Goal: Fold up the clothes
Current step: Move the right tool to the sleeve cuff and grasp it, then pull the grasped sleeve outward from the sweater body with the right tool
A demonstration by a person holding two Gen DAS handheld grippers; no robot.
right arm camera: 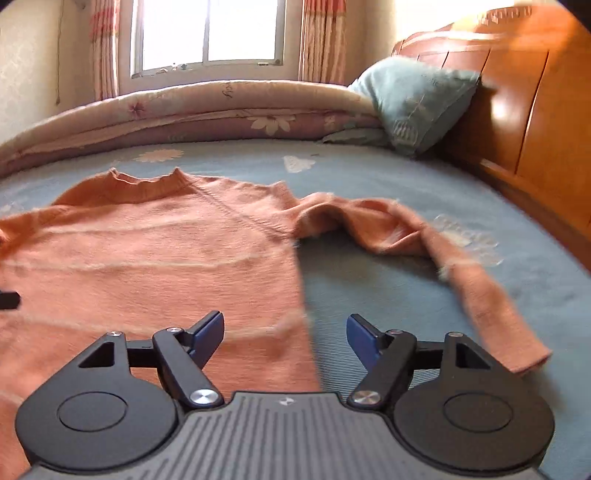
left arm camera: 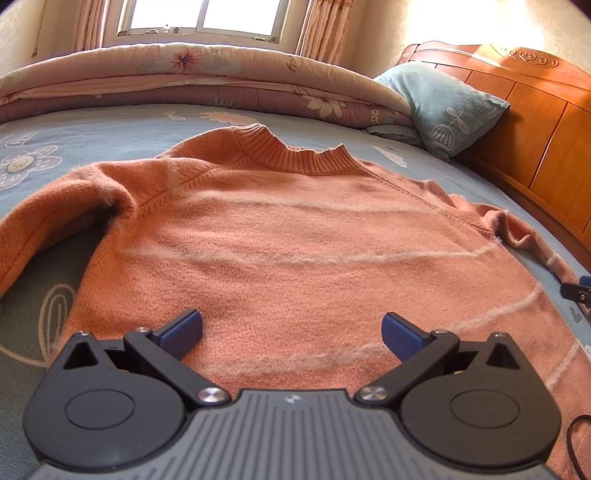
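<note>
Where the blue floral bed sheet (left arm camera: 122,122) covers the bed, a rolled floral quilt (left arm camera: 207,77) lies along the far side below the window (left arm camera: 201,16), and a wooden headboard (left arm camera: 517,122) stands at the right with a blue pillow (left arm camera: 447,107) leaning on it. The orange sweater (left arm camera: 280,236) lies flat on the sheet, collar toward the quilt, its sleeves spread to either side; one sleeve (right arm camera: 443,251) trails across bare sheet. The left gripper (left arm camera: 291,332) hovers over the hem, fingers spread apart and holding nothing. The right gripper (right arm camera: 285,334) sits above the sweater's side edge, fingers likewise apart and empty; that view is blurred.
</note>
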